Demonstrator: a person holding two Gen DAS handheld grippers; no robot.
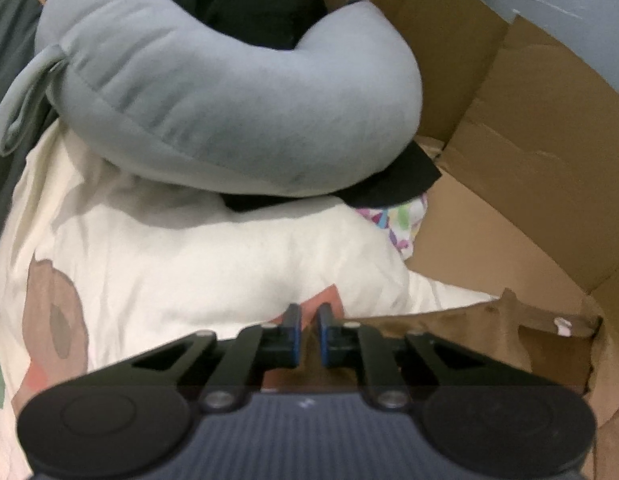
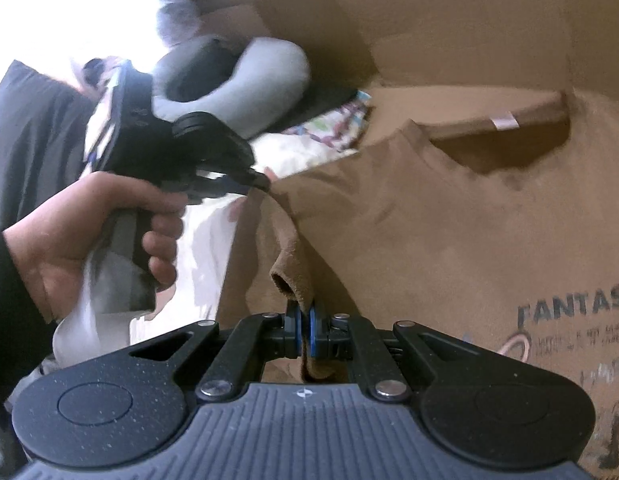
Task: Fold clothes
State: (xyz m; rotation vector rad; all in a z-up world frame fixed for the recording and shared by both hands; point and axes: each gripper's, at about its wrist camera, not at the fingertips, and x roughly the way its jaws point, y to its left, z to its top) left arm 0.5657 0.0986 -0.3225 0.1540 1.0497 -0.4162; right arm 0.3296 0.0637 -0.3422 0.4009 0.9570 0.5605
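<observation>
Right wrist view first: the right gripper (image 2: pixel 305 330) has its blue-padded jaws pressed together on a bunched fold of the brown cotton T-shirt (image 2: pixel 449 232), a small roll of the cloth standing up just above the fingertips. That shirt spreads away to the right and up, with dark printed lettering (image 2: pixel 577 312) showing near its lower right part and its neck opening (image 2: pixel 497 148) at the far end, a pale label visible inside the collar. Over on the left, a person's left hand (image 2: pixel 89 236) grips the handle of the left gripper (image 2: pixel 261 180), whose black fingers reach down to the shirt's near edge; from this side the tip seems to meet the fabric, but the blur keeps me from being sure.

Left wrist view now: the two blue-edged fingers (image 1: pixel 295 332) stand close together with only a narrow slot between them, and brown cloth sits right at that slot. Whether the pads actually bite the cloth, I cannot tell. Beyond them lies a cream-white printed sheet (image 1: pixel 181 256) with brown and green shapes on it, and on top of that rests a pale grey-blue U-shaped neck pillow (image 1: pixel 229 104), partly covering a piece of black fabric (image 1: pixel 401 184). Just beside it peeks a patch of multicoloured patterned cloth (image 1: pixel 405 220). Sheets of brown cardboard (image 1: pixel 509 152) stand along the right side, behind everything.
</observation>
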